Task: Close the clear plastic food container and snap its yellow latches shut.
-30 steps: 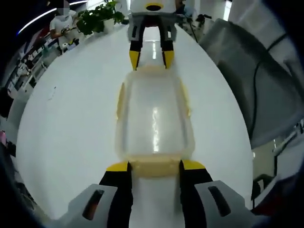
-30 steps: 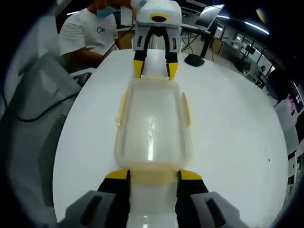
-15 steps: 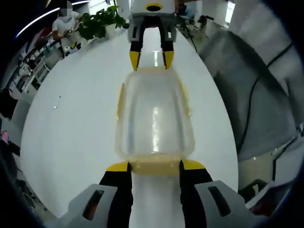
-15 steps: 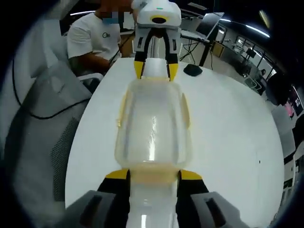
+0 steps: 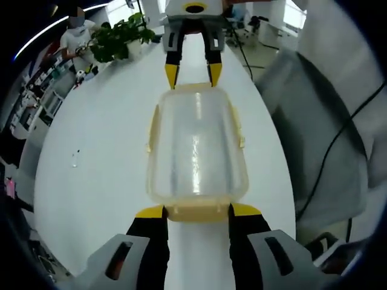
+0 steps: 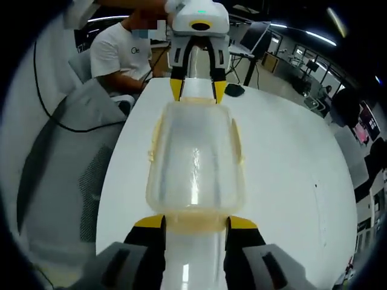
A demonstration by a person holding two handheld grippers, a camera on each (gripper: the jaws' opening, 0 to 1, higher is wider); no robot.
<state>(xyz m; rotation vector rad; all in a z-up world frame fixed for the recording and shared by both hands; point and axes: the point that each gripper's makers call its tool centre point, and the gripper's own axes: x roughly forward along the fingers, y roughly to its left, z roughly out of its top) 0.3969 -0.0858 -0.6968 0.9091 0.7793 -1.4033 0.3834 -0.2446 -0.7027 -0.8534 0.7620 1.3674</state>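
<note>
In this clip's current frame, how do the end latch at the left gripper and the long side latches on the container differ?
In the left gripper view, the end latch lies between the left gripper tips; the side latches are touched by neither gripper. The end latch is a short broad band across the container; the side latches are long thin strips along it. Both are pale yellow.

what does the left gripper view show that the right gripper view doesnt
Left gripper view alone: a green leafy potted plant at the far end of the white table.

Right gripper view alone: a seated person in a white t-shirt beside a grey mesh office chair.

Shared: the clear plastic food container with yellow latches, lid on, spanning between the left gripper at one end latch and the right gripper at the opposite end latch.
</note>
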